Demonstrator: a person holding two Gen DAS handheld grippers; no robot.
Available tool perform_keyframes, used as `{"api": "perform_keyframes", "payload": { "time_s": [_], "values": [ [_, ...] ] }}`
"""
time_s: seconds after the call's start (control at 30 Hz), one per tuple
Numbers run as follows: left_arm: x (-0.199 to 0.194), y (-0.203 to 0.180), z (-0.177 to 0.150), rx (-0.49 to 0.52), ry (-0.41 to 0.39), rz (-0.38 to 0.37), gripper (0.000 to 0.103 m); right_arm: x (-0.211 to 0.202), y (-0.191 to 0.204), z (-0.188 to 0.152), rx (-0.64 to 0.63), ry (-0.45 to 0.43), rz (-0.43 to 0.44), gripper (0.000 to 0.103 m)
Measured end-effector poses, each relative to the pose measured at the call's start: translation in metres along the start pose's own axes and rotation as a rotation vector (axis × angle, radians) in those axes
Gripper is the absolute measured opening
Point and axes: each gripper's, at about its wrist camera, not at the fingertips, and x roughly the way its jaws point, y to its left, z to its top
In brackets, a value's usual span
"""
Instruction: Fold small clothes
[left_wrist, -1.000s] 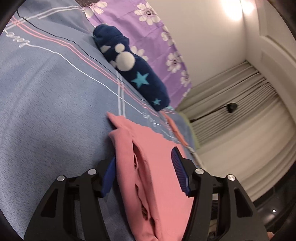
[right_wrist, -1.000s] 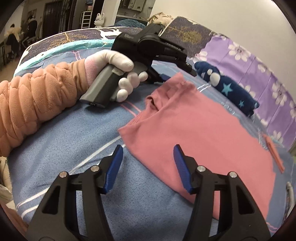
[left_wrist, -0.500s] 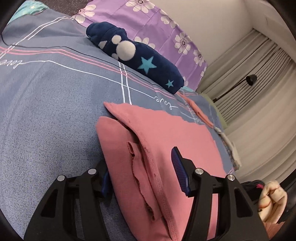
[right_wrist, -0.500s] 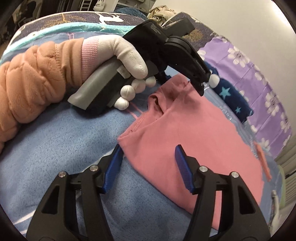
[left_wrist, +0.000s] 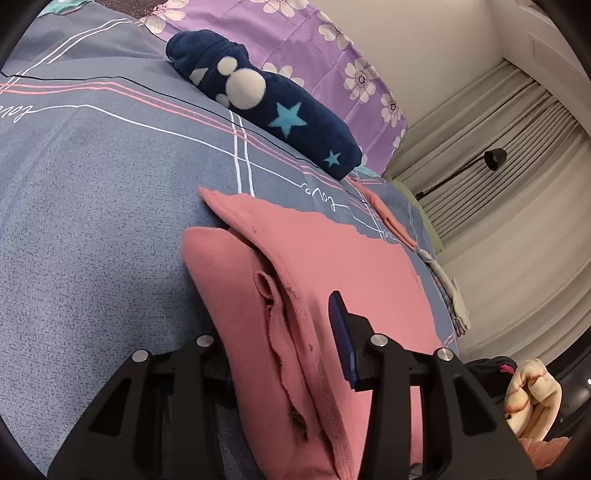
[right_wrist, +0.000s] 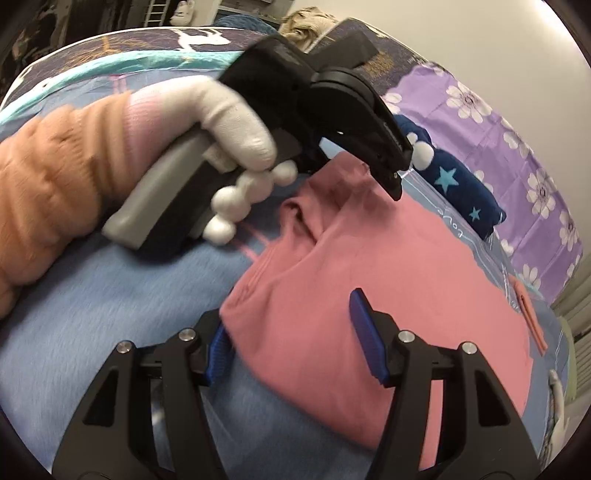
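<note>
A pink garment (left_wrist: 325, 266) lies on the blue-grey bed cover, and it shows in the right wrist view (right_wrist: 369, 273) too. My left gripper (left_wrist: 284, 347) is open, its jaws straddling the garment's bunched collar edge; the left jaw is hidden under the cloth. In the right wrist view the left gripper (right_wrist: 397, 177) hangs over the garment's far corner, held by a white-gloved hand (right_wrist: 236, 122). My right gripper (right_wrist: 291, 339) is open, its jaws around the garment's near corner.
A rolled navy blanket with stars (left_wrist: 266, 103) lies at the back by a purple flowered pillow (left_wrist: 332, 48). An orange cloth (left_wrist: 388, 214) and a pale sock (left_wrist: 450, 295) lie at the bed's right edge. Curtains (left_wrist: 498, 166) hang beyond.
The left gripper has lifted and tilted over the collar, which now hides its left jaw. The right gripper has moved forward, so the garment's near corner now lies between its jaws.
</note>
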Motion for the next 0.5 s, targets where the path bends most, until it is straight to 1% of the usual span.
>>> {"api": "perform_keyframes", "payload": {
  "time_s": [0.13, 0.2, 0.3, 0.4, 0.5],
  "values": [
    [-0.001, 0.001, 0.0, -0.006, -0.001, -0.012, 0.042, 0.003, -0.006, 0.001, 0.018, 0.001, 0.006, 0.059],
    [-0.002, 0.001, -0.001, -0.005, -0.001, -0.015, 0.042, 0.004, -0.013, -0.001, 0.056, 0.003, 0.022, 0.057],
    [-0.001, 0.0, -0.001, -0.004, 0.0, -0.017, 0.043, 0.006, -0.024, -0.004, 0.124, 0.013, 0.044, 0.048],
    [0.001, -0.001, 0.0, -0.002, 0.006, -0.014, 0.044, 0.006, -0.024, -0.004, 0.133, 0.015, 0.051, 0.046],
    [0.004, 0.0, 0.003, -0.007, 0.009, -0.012, 0.044, 0.007, -0.021, -0.003, 0.12, 0.009, 0.051, 0.04]
  ]
}}
